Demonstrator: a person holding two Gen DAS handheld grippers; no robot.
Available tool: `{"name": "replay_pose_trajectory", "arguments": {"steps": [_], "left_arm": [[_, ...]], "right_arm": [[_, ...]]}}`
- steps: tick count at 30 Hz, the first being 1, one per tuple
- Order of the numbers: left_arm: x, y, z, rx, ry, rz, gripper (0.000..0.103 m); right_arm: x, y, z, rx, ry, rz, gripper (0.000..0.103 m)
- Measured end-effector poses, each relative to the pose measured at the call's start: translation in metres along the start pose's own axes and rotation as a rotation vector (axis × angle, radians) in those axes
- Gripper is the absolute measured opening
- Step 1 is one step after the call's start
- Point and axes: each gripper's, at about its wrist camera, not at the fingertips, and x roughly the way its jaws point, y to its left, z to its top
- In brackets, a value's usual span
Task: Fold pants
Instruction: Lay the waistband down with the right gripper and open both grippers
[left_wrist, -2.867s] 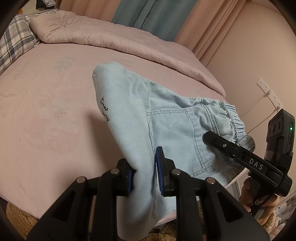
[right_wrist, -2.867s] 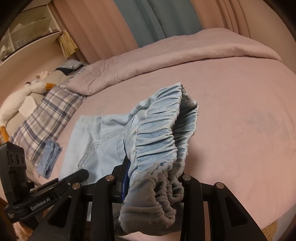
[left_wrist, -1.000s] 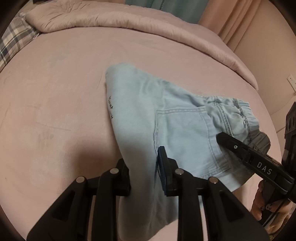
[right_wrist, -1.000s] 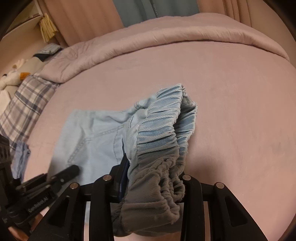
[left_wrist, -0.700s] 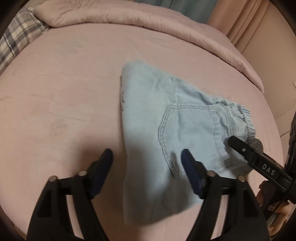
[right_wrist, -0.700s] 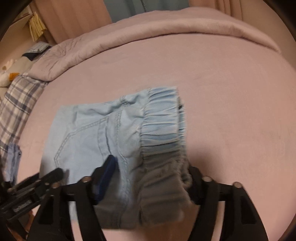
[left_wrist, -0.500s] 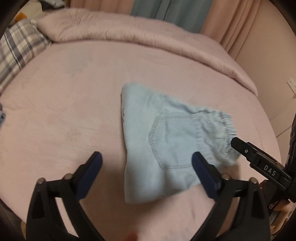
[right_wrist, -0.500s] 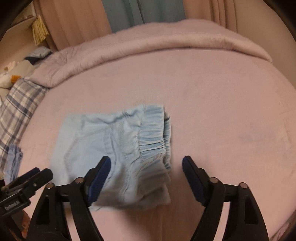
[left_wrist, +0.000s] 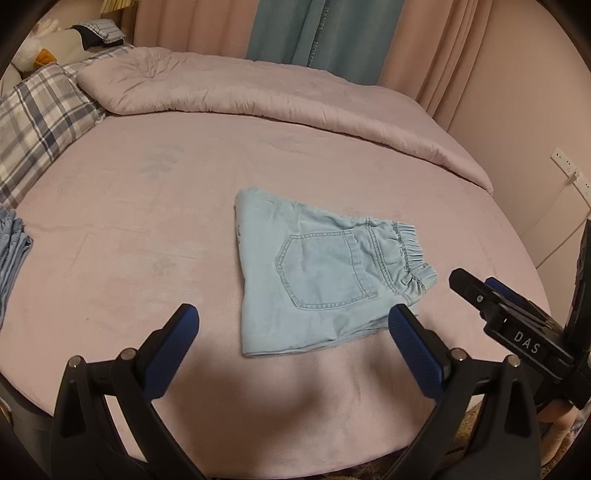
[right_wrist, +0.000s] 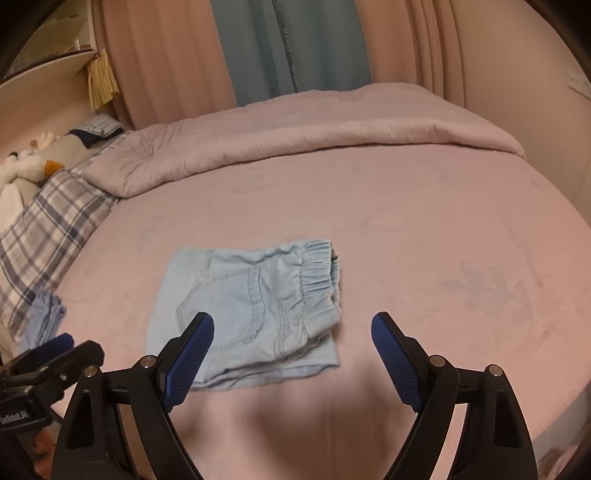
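The light blue denim pants (left_wrist: 317, 273) lie folded into a flat packet on the pink bed (left_wrist: 147, 229), back pocket up and elastic waistband to the right. They also show in the right wrist view (right_wrist: 251, 310). My left gripper (left_wrist: 295, 325) is open and empty, held above and in front of the packet's near edge. My right gripper (right_wrist: 291, 332) is open and empty, just in front of the waistband end. The right gripper also shows in the left wrist view (left_wrist: 491, 291). Neither gripper touches the pants.
A folded pink quilt (left_wrist: 258, 92) lies across the far side of the bed. A plaid pillow (left_wrist: 40, 110) and a plush toy (right_wrist: 22, 166) sit at the left. A folded blue garment (left_wrist: 13, 251) lies at the left edge. Curtains (right_wrist: 291, 48) hang behind.
Both grippers opened and let go of the pants, which dropped flat onto the bed. Both grippers then pulled back and up from the folded packet.
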Motion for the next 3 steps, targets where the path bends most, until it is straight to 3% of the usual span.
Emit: {"name": "replay_pose_trajectory", "arguments": {"steps": [3], "left_arm": [[-0.0044, -0.0008, -0.0030, -0.006, -0.009, -0.016, 0.102]], "right_arm": [[-0.0001, -0.0005, 0.0001, 0.010, 0.001, 0.004, 0.087]]}}
